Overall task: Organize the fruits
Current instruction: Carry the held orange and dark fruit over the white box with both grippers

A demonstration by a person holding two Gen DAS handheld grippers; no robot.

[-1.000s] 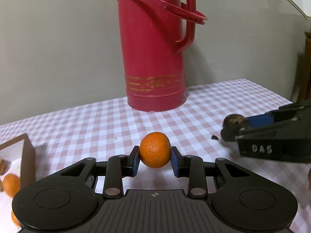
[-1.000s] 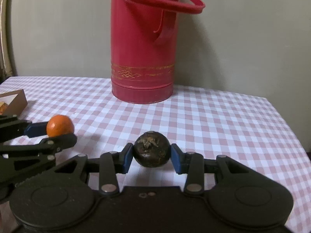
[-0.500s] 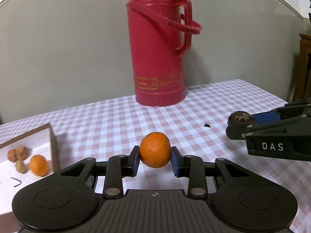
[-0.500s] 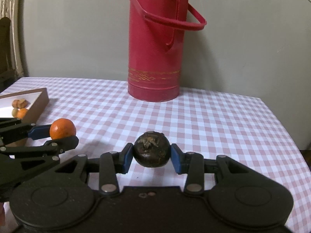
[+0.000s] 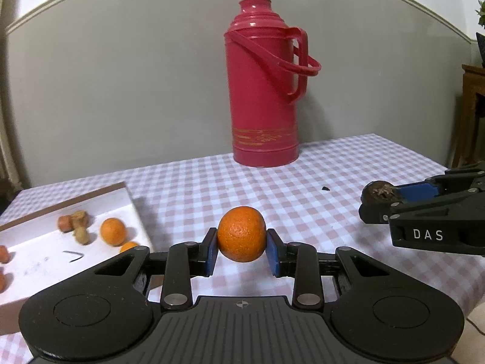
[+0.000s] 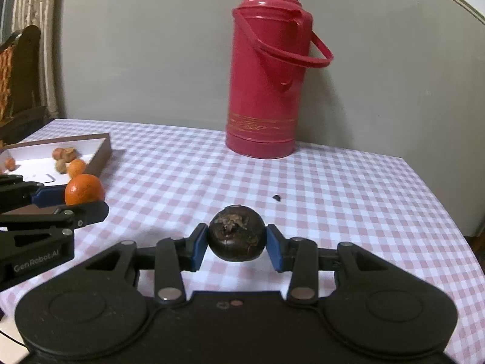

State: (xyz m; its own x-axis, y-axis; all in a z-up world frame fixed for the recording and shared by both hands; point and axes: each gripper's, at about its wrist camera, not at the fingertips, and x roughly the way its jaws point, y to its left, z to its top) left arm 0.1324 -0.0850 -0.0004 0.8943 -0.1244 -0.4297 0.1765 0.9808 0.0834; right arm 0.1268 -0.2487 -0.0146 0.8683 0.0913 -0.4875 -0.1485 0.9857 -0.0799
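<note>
Both claws have drawn back, left claw (image 5: 242, 250) clamping orange (image 5: 241, 233).

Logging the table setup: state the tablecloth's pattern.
Pink and white checks on the tablecloth, clearest in the right wrist view.

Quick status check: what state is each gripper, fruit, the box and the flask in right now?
Left gripper: shut on orange, held off the table.
Right gripper: shut on dark fruit, held off the table.
Box: open, fruit inside.
Red flask: upright, handle down.
</note>
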